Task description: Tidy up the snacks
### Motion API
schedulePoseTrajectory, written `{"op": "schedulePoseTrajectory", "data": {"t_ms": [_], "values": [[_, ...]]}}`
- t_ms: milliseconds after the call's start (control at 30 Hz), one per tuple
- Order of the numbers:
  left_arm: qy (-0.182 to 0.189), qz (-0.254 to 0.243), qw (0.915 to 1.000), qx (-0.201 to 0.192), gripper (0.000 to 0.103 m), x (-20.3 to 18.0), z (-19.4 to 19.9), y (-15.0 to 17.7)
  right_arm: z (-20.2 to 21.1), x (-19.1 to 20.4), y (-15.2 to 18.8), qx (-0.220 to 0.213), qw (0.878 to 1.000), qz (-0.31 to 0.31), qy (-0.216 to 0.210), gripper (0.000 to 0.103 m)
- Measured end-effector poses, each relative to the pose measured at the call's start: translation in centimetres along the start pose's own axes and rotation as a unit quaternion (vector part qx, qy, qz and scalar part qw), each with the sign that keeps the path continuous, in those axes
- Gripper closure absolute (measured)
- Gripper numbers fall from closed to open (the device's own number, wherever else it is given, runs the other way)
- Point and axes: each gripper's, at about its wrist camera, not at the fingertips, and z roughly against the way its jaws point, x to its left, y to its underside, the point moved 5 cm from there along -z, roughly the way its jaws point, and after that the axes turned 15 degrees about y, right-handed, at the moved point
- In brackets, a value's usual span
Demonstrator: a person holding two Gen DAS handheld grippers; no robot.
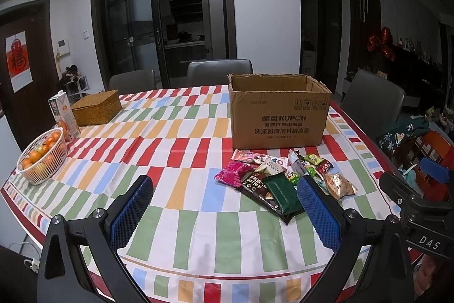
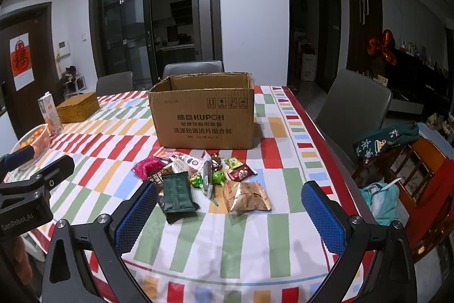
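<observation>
One cardboard box (open), two green lollipops among snacks

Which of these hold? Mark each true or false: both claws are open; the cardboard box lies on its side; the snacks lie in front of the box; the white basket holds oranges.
1. The left claw and right claw are open. True.
2. The cardboard box lies on its side. False: it stands upright, top open.
3. The snacks lie in front of the box. True.
4. The white basket holds oranges. True.
</observation>
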Motion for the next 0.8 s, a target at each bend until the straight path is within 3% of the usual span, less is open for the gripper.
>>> {"op": "schedulePoseTrajectory", "data": {"t_ms": [800], "values": [[-0.001, 0.0, 1.0, -0.003, 0.0, -0.05, -0.06, -0.16, 0.13, 0.03, -0.03, -0.002, 1.0, 0.0, 0.001, 0.001]]}}
